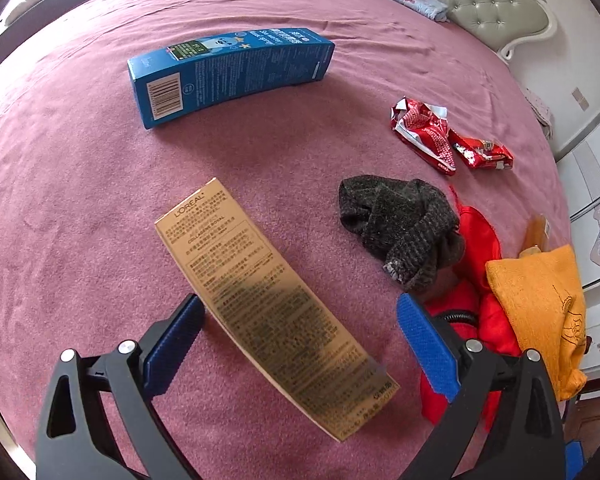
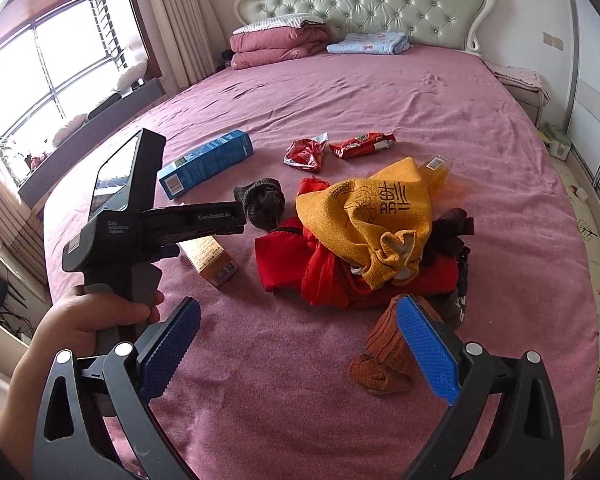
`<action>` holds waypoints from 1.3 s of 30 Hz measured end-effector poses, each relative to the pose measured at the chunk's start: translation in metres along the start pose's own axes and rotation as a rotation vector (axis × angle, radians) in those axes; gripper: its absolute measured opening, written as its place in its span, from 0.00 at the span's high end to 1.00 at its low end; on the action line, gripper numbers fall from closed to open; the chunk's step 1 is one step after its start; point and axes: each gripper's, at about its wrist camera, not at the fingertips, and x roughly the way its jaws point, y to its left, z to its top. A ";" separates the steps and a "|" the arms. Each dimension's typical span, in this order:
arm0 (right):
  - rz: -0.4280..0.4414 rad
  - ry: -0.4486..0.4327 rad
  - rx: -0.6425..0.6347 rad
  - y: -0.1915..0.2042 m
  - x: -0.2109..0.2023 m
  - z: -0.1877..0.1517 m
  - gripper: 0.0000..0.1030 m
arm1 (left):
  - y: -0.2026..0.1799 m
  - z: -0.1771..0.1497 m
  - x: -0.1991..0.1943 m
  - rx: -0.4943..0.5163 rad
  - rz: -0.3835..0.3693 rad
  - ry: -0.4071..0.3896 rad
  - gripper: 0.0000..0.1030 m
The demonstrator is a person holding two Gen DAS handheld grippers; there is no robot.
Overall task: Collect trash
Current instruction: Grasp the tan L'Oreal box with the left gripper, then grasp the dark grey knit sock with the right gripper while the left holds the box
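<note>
A tan L'Oreal carton (image 1: pixel 268 304) lies on the pink bed between the fingers of my open left gripper (image 1: pixel 300 320), which hovers over its near half without touching it. It also shows in the right wrist view (image 2: pixel 210 260). A blue carton (image 1: pixel 228 72) lies further back, seen too in the right wrist view (image 2: pixel 206 162). Two red crumpled wrappers (image 1: pixel 444 136) lie at the right; they also show in the right wrist view (image 2: pixel 340 148). My right gripper (image 2: pixel 300 316) is open and empty above the bedspread, its right finger near a brown sock (image 2: pixel 384 356).
A dark knitted hat (image 1: pixel 400 228) lies beside a pile of red and orange cloths (image 2: pixel 364 232). A folded pink quilt (image 2: pixel 280 46) and a blue cloth (image 2: pixel 368 44) lie by the tufted headboard (image 2: pixel 364 4). A window (image 2: pixel 40 72) is at the left.
</note>
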 end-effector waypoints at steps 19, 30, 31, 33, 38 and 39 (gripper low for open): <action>0.001 0.033 -0.066 0.039 0.059 0.044 0.08 | 0.037 0.026 -0.018 0.036 -0.207 -0.043 0.60; 0.010 0.118 -0.065 0.057 0.134 0.089 0.18 | 0.094 0.031 -0.042 0.019 -0.218 -0.078 0.60; 0.006 0.134 -0.052 0.056 0.142 0.092 0.20 | 0.097 0.028 -0.043 0.015 -0.224 -0.076 0.60; -0.014 0.163 -0.016 0.051 0.155 0.095 0.22 | 0.103 0.026 -0.042 0.009 -0.228 -0.073 0.60; -0.064 0.185 -0.033 0.051 0.171 0.099 0.40 | 0.109 0.022 -0.043 -0.007 -0.248 -0.070 0.60; -0.050 0.196 -0.035 0.052 0.174 0.099 0.54 | 0.108 0.021 -0.043 -0.003 -0.252 -0.069 0.60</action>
